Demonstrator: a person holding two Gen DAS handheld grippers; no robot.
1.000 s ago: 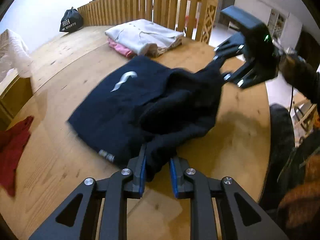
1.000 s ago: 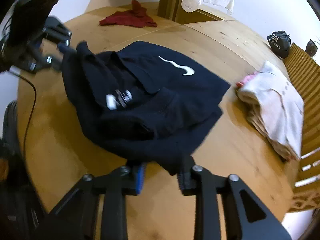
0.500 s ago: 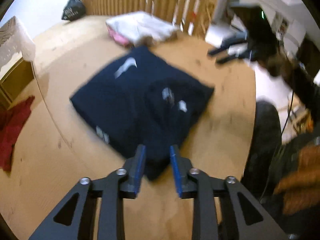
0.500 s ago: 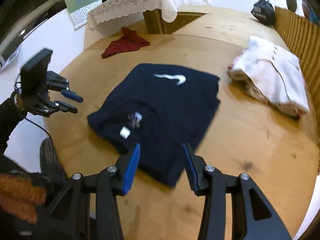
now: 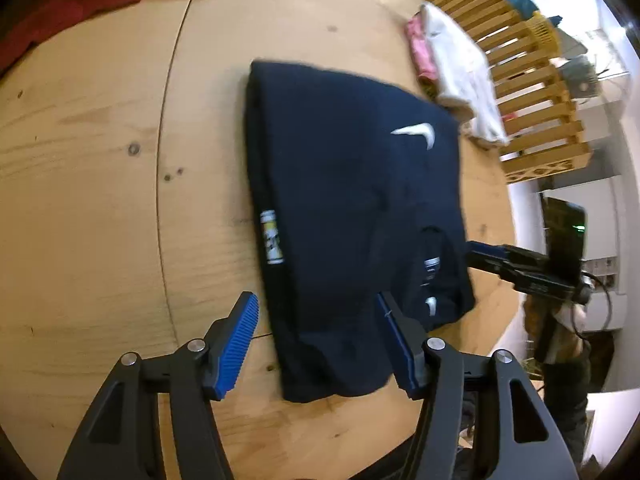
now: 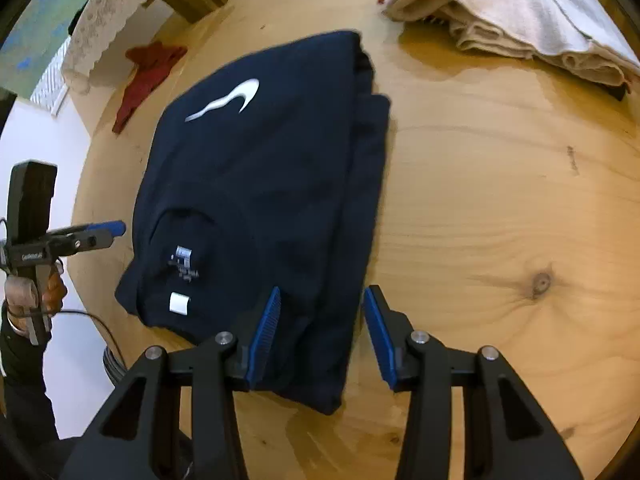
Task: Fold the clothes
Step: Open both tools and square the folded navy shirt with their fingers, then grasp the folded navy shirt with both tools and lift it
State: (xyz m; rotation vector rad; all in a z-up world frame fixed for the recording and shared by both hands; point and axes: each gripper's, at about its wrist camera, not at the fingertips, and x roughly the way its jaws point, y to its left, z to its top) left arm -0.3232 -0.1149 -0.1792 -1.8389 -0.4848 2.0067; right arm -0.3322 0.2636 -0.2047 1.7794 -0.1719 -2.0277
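Note:
A dark navy shirt [image 5: 352,184] with a white swoosh lies folded flat on the round wooden table [image 5: 100,160]; it also shows in the right wrist view [image 6: 260,168]. My left gripper [image 5: 320,332] is open and empty, its jaws spread over the shirt's near edge. My right gripper [image 6: 322,328] is open and empty, straddling the shirt's near corner. Each gripper also appears at the edge of the other's view, the right one [image 5: 520,268] and the left one [image 6: 80,236].
A stack of folded white and pink clothes [image 5: 452,68] lies by a wooden slatted fence [image 5: 532,80]; it also shows in the right wrist view [image 6: 512,20]. A red garment [image 6: 148,72] lies at the far table edge, also seen in the left wrist view [image 5: 60,8].
Both grippers let go of the navy shirt, which dropped flat into a folded shape. Both grippers opened wide and moved to the shirt's near edges.

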